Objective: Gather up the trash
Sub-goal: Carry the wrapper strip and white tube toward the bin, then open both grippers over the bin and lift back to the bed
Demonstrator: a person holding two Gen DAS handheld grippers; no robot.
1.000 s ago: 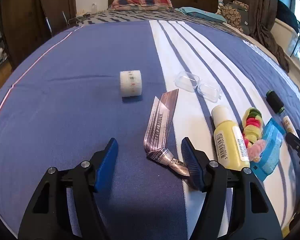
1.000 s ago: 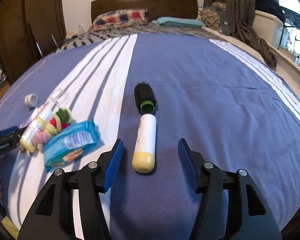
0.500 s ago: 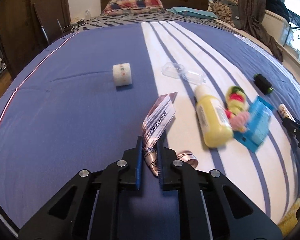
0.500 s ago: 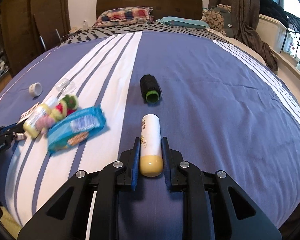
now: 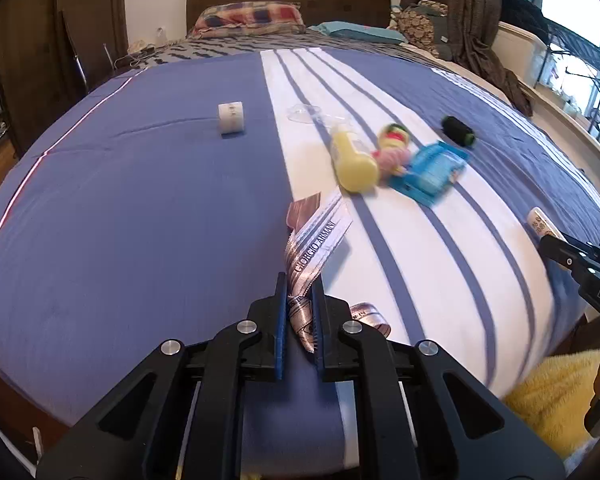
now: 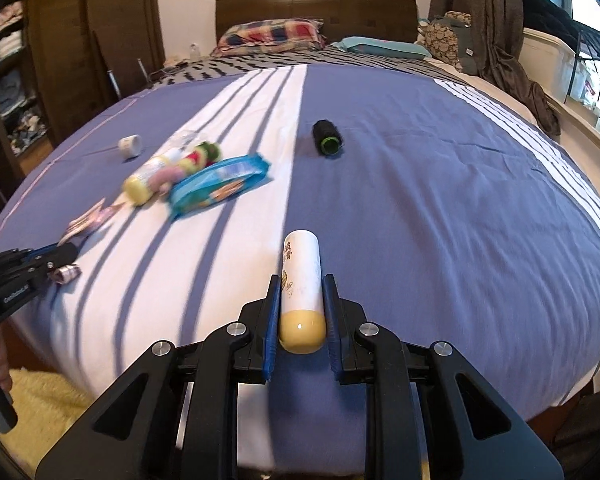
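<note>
My left gripper (image 5: 298,288) is shut on a silver printed ribbon (image 5: 318,236) and holds it above the near edge of the bed. My right gripper (image 6: 302,292) is shut on a white tube with a yellow cap (image 6: 302,276), lifted off the bed. Left on the bed are a yellow bottle (image 5: 352,158), a knitted toy (image 5: 396,144), a blue wipes pack (image 5: 432,170), a black spool (image 5: 458,128), a small white roll (image 5: 231,117) and a clear plastic case (image 5: 304,113).
The blue and white striped bedspread (image 6: 440,184) covers a wide bed with pillows (image 6: 271,36) at the headboard. A yellow rug (image 5: 552,396) lies on the floor by the near edge. A wardrobe (image 6: 15,80) stands at left, and curtains and a window (image 6: 580,40) at right.
Both grippers closed on their items, the ribbon and the tube, then lifted them and pulled back toward the near edge of the bed.
</note>
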